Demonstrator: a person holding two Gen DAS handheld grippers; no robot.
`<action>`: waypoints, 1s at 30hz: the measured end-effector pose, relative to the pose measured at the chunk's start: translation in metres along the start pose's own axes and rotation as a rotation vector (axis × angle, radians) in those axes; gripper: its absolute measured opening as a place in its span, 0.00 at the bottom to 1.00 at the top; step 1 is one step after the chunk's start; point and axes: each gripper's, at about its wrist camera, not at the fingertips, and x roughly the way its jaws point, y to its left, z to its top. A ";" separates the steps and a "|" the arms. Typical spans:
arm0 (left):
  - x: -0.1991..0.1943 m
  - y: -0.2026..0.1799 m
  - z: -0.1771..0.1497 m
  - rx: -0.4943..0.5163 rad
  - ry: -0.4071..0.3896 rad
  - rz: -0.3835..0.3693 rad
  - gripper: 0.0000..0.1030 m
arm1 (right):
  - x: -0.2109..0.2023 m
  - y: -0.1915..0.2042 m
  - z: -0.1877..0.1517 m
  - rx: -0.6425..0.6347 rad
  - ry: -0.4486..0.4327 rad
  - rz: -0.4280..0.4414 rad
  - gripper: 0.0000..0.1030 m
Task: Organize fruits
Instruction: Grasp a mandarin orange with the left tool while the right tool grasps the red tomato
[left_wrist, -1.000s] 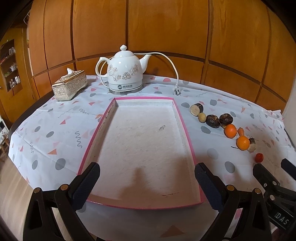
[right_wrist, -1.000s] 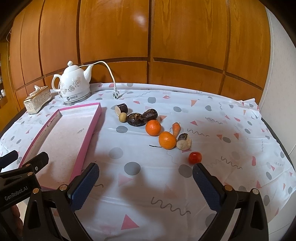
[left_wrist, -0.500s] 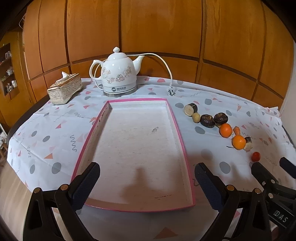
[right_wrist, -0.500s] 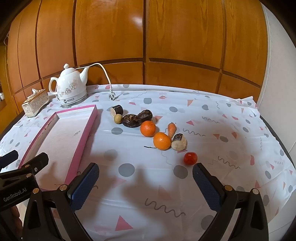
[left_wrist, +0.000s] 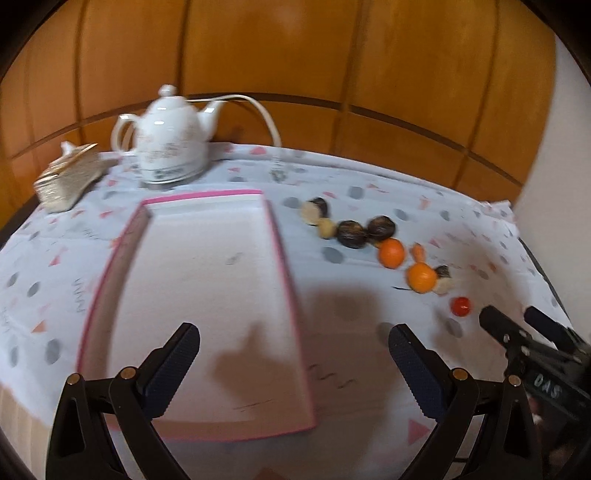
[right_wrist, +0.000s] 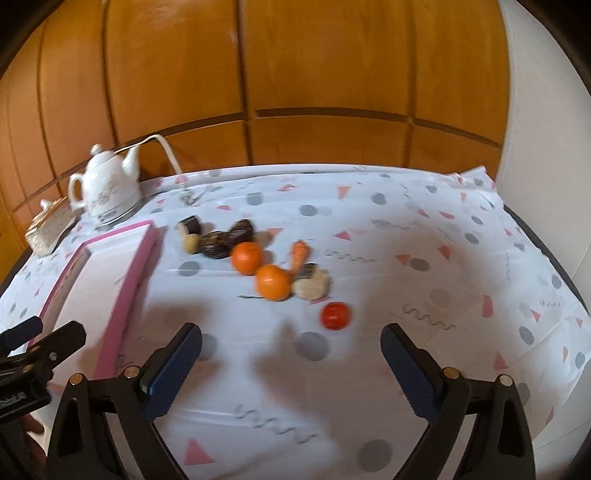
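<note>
fruit (right_wrist: 273, 282) loose on cloth (right_wrist: 406, 258) right of empty tray (left_wrist: 207, 280); small, round, light — prone to roll, skins soft; grip across the widest part, gently; right gripper (right_wrist: 291, 350) closing on nothing; left gripper (left_wrist: 293, 350) wide apart, empty.

Empty pink tray (left_wrist: 284, 266) beside fruits (left_wrist: 390, 253)

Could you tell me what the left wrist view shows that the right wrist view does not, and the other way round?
Only the left wrist view shows the pink tray whole, empty, under the open left gripper. Only the right wrist view shows the tablecloth's right part and the right gripper closing slightly, nothing between its fingers, just short of the small red fruit. Both show the kettle, the tissue box and two oranges.
</note>
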 end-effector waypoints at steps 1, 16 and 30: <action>0.003 -0.005 0.003 0.014 0.007 -0.014 1.00 | 0.003 -0.008 0.001 0.017 0.006 -0.003 0.94; 0.042 -0.049 0.019 0.117 0.071 -0.064 1.00 | 0.057 -0.053 0.010 0.032 0.123 0.060 0.45; 0.094 -0.087 0.044 0.118 0.172 -0.264 0.65 | 0.086 -0.050 0.011 -0.014 0.183 0.100 0.26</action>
